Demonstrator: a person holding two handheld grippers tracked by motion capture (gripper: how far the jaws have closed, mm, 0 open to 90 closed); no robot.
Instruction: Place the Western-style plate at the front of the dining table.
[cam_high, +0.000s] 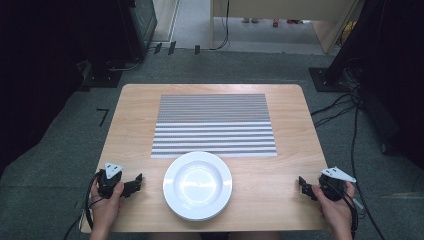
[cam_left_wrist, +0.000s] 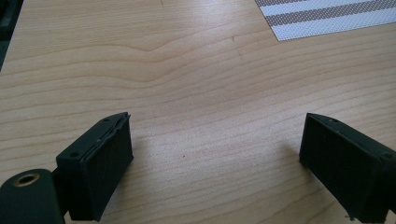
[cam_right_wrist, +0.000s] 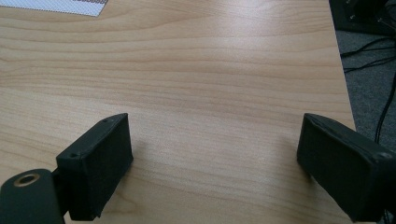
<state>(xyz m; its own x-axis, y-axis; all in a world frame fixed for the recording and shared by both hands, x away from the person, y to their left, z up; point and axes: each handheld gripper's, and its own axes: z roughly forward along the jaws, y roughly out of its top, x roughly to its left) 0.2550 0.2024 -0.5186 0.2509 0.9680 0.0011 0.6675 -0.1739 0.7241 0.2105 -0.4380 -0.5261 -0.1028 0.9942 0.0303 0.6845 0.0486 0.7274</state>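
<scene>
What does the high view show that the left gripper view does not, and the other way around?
Only the high view has the white plate, the whole striped mat, both hands and the floor with cables. Only the left gripper view gives a close look between the left gripper, its jaws wide apart with bare wood between them. Both share the wooden table and the mat's corner.

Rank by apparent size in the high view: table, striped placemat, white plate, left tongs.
Largest to smallest:
1. table
2. striped placemat
3. white plate, which sits nearer the camera, yet looks clearly smaller than the mat
4. left tongs
</scene>
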